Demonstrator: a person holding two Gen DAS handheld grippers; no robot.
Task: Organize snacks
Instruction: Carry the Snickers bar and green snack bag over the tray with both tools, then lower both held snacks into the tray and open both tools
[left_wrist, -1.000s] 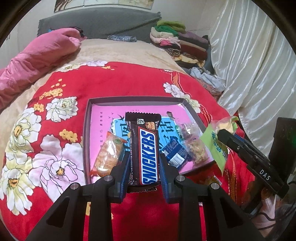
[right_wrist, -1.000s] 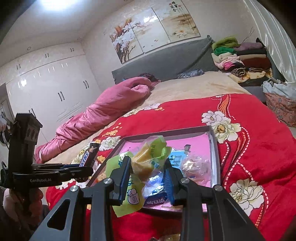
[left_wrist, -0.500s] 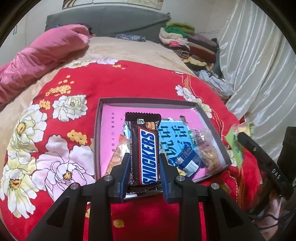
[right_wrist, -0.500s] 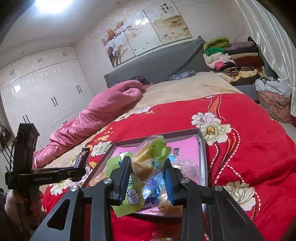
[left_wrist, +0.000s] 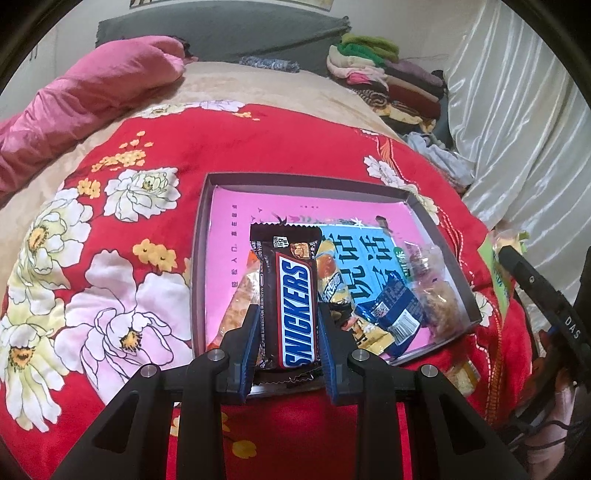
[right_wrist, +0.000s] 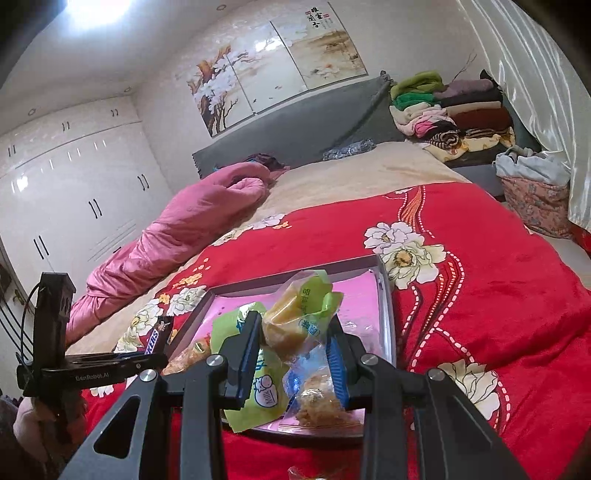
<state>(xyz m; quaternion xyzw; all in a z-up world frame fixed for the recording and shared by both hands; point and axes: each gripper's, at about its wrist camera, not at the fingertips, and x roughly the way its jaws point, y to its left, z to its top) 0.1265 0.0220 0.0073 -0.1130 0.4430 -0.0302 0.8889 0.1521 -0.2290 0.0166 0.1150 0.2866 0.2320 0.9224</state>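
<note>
My left gripper is shut on a brown Snickers bar, held lengthwise just above the near edge of a shallow pink-lined tray on the red flowered blanket. In the tray lie a blue packet, a clear bag of crumbly snack and an orange packet. My right gripper is shut on a green-and-clear packet with a yellow cake, above the tray's near right part. The left gripper with the Snickers bar shows at the left of the right wrist view.
A pink quilt lies along the bed's left. Folded clothes are piled at the back right, beside a white curtain. Another snack packet lies on the blanket in front of the tray. A hand holds the left gripper.
The left gripper has sunk and come closer to the tray with the Snickers bar, so the tray looks larger. The right gripper has barely moved and keeps its packet.
</note>
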